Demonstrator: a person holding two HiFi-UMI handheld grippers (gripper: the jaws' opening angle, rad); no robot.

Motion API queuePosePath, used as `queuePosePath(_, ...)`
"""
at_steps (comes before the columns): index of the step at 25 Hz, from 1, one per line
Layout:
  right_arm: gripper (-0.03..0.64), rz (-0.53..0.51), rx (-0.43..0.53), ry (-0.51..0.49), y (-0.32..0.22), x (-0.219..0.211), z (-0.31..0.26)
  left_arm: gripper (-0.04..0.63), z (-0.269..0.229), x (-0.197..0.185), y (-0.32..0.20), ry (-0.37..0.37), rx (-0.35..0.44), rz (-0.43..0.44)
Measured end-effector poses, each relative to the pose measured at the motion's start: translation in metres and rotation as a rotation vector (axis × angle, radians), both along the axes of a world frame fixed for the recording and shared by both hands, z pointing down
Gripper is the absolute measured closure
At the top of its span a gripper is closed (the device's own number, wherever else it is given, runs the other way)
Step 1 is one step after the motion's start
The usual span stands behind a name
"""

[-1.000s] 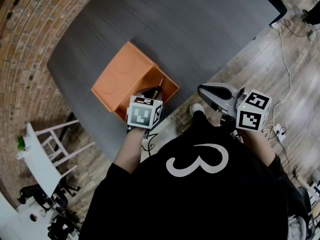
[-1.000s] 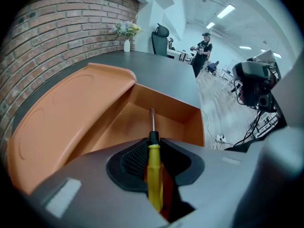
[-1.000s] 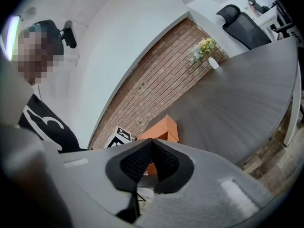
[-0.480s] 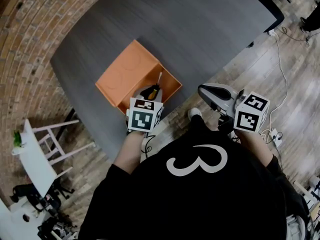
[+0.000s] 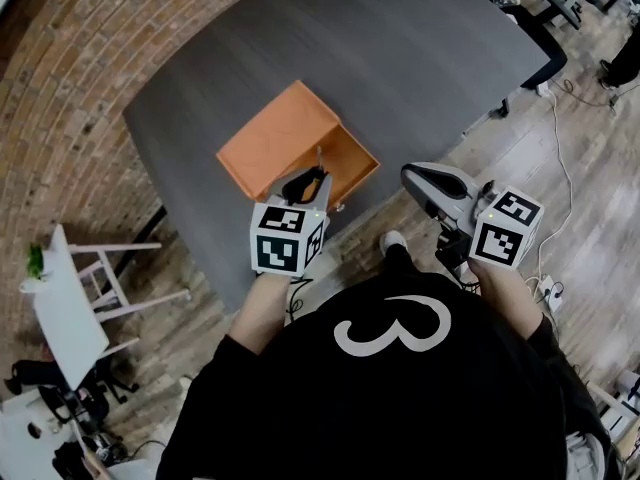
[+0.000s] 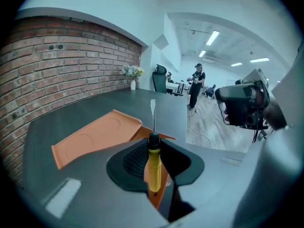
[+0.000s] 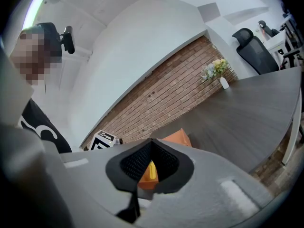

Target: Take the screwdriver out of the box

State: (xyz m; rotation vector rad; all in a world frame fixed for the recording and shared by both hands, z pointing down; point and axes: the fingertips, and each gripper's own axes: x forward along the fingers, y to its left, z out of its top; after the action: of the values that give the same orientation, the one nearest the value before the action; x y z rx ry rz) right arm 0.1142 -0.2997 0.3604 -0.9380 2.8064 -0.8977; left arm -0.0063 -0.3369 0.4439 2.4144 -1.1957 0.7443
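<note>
My left gripper (image 5: pixel 301 190) is shut on the yellow handle of the screwdriver (image 5: pixel 309 180). It holds the tool above the near side of the open orange box (image 5: pixel 352 158). In the left gripper view the screwdriver (image 6: pixel 153 167) stands between the pads of my left gripper (image 6: pixel 154 163), its metal blade pointing away over the box (image 6: pixel 95 137) and its flat lid. My right gripper (image 5: pixel 426 181) hangs off the table's near right edge, jaws together with nothing in them. The right gripper view looks past my right gripper (image 7: pixel 149 169) to the box (image 7: pixel 177 137).
The box rests near the front corner of a dark grey table (image 5: pixel 400 58). A brick wall runs along its left side. A white rack (image 5: pixel 72 298) stands on the wooden floor at left, and cables (image 5: pixel 566 118) lie at right. A person (image 6: pixel 196 83) stands far off.
My left gripper has risen with the screwdriver, whose blade now stands above the box's rim instead of inside it. My right gripper has lifted a little.
</note>
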Motion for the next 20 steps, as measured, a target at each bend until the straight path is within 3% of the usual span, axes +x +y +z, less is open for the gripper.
queuePosePath(12, 0.615, -0.017, 0.084, 0.003, 0.05, -0.043, -0.031, 0.499, -0.08, -0.008, 0.063, 0.294, 0.055, 0.083)
queuePosePath(16, 0.615, -0.027, 0.093, 0.019, 0.065, -0.055, -0.033, 0.499, -0.093, -0.014, 0.08, 0.352, 0.06, 0.102)
queuePosePath(20, 0.615, -0.038, 0.103, 0.032, 0.078, -0.067, -0.034, 0.499, -0.097, -0.022, 0.096, 0.351, 0.077, 0.112)
